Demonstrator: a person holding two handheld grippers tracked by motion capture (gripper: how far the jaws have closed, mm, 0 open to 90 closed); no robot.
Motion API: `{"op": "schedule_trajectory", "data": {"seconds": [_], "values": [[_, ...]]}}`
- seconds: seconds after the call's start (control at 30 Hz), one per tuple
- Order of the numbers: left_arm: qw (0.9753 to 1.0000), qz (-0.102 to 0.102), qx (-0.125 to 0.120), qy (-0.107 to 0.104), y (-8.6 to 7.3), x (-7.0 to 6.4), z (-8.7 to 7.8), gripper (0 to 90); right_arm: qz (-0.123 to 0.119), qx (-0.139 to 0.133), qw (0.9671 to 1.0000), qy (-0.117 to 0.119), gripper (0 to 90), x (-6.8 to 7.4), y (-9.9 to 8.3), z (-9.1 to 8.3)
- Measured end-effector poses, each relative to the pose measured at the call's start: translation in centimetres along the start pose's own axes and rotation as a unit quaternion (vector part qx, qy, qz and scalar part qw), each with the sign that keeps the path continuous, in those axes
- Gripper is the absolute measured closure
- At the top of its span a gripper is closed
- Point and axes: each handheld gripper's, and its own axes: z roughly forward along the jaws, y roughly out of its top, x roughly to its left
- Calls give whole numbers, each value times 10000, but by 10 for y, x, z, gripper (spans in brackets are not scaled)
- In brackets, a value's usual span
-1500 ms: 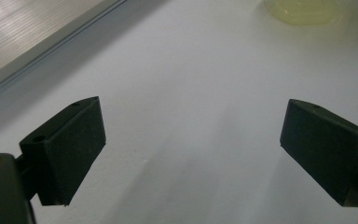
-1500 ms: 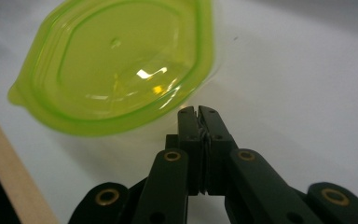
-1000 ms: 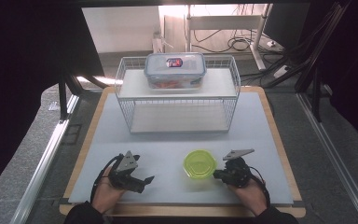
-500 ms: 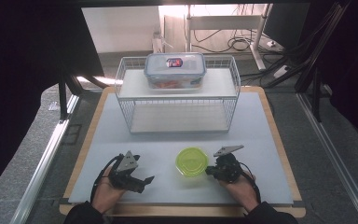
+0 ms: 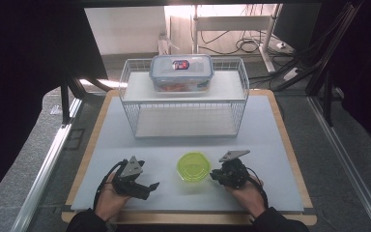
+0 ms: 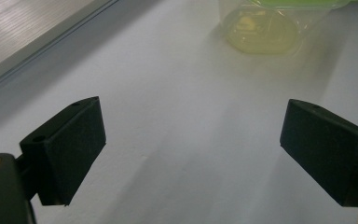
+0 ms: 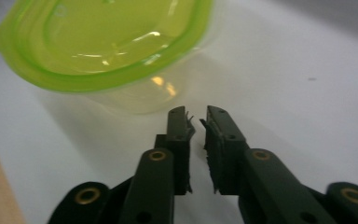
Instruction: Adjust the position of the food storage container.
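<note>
A small clear plastic tub with a round green lid (image 5: 193,166) sits on the white table mat (image 5: 270,145), between the two tools. The left gripper (image 5: 145,186) has its jaws spread wide over bare mat. The right gripper (image 7: 196,122) is just beside the tub, jaws almost together and holding nothing.

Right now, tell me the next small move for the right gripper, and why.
Probably open the right gripper before going further: its jaws are nearly closed with nothing between them, and the green-lidded container sits just ahead, far wider than that gap. The left gripper is already wide open.

Overhead view; two close table-level views
</note>
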Motion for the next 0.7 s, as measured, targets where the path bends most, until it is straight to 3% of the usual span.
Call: {"op": "schedule_trajectory", "data": {"seconds": [0.2,0.5,0.7], "values": [[10000,-10,-5,-19,0,0,0,71,27,-315,9992,-229,565,-10,-1,-17],[10000,97,20,15,-2,0,2,70,-245,-602,9968,-461,190,-21,-6,-22],[9999,105,20,22,-2,0,3,68,-280,-536,9969,-494,119,-24,-9,-18]]}}
